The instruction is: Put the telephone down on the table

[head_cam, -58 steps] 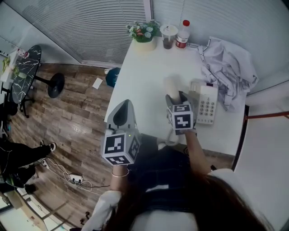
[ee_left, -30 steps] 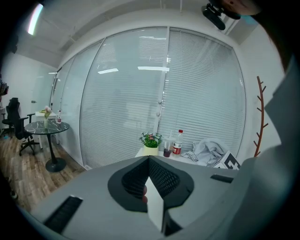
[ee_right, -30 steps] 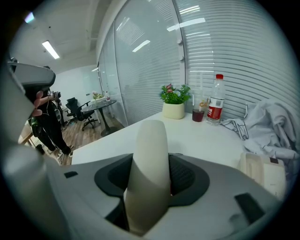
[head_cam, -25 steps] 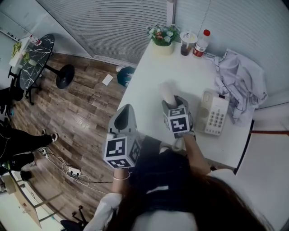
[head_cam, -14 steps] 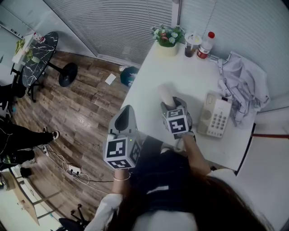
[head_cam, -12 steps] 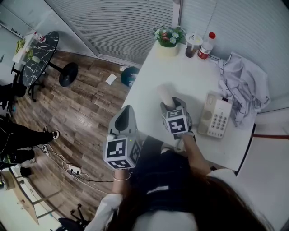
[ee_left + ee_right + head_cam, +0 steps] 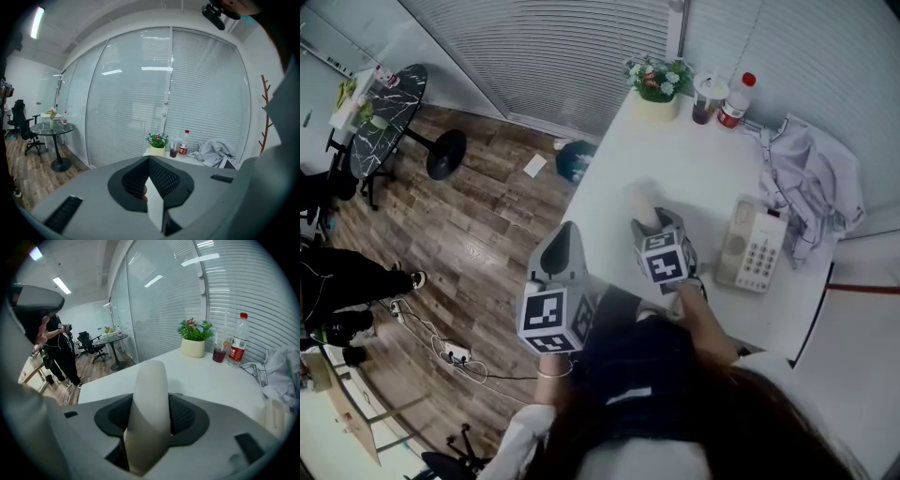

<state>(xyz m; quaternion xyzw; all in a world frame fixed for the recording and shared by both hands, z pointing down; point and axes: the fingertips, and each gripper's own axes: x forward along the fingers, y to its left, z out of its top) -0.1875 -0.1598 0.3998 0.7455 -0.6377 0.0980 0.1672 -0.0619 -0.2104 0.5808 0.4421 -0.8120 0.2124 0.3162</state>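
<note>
My right gripper [image 7: 653, 223] is shut on the cream telephone handset [image 7: 638, 201], which sticks out past the jaws over the white table [image 7: 675, 155]. In the right gripper view the handset [image 7: 150, 404] stands upright between the dark pads. The telephone base [image 7: 754, 246], with its keypad, lies on the table to the right of that gripper, apart from it. My left gripper [image 7: 563, 242] hangs off the table's left edge over the wooden floor, jaws together and holding nothing; the left gripper view shows it [image 7: 150, 180] the same way.
At the table's far end stand a potted plant [image 7: 659, 86], a cup of dark drink [image 7: 707, 94] and a red-capped bottle [image 7: 734, 98]. Crumpled grey cloth [image 7: 811, 183] lies beyond the telephone base. A round dark table [image 7: 386, 108] and a person [image 7: 337, 281] are at the left.
My right gripper has drifted a little left with the handset, away from the telephone base. The head view has shifted slightly. The left gripper has stayed put.
</note>
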